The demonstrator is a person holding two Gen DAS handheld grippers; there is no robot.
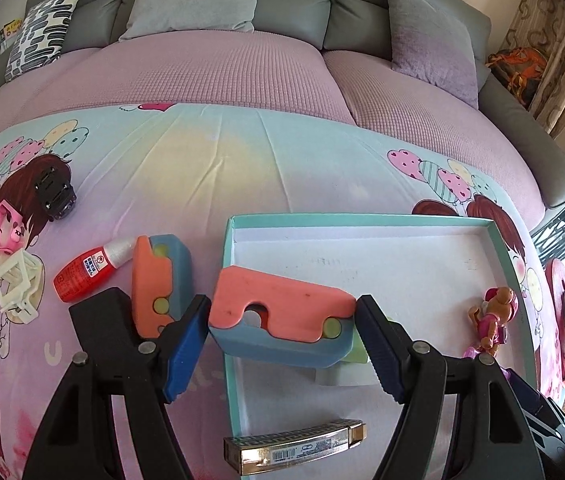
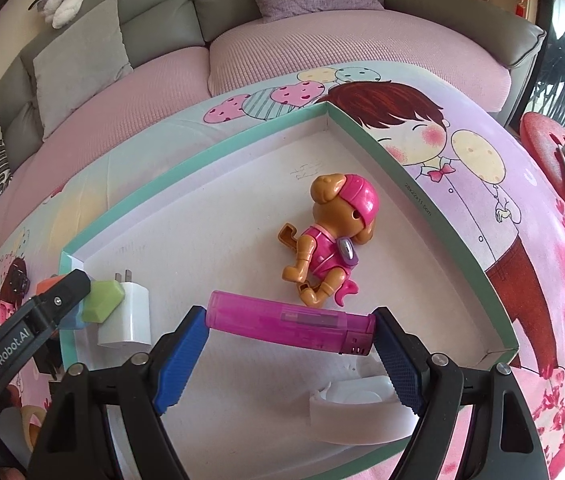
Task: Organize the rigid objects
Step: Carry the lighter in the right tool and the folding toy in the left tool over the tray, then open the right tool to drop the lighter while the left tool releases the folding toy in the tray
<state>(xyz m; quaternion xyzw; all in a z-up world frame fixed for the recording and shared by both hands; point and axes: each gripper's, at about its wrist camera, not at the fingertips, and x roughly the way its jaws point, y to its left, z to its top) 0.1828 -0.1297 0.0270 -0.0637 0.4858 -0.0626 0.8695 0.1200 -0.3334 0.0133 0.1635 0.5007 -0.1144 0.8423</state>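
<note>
The left gripper (image 1: 282,320) clamps an orange-and-blue block (image 1: 282,320) end to end, held across the left wall of the teal-rimmed box (image 1: 362,222). The right gripper (image 2: 290,330) pinches a pink lighter (image 2: 290,320) lengthwise over the box floor, just short of a toy dog (image 2: 330,236). Bare floor lies toward the far corner (the left side holds a white charger (image 2: 128,316)). A second block (image 1: 158,284) and a red bottle (image 1: 86,272) lie outside, beside the left wall.
</note>
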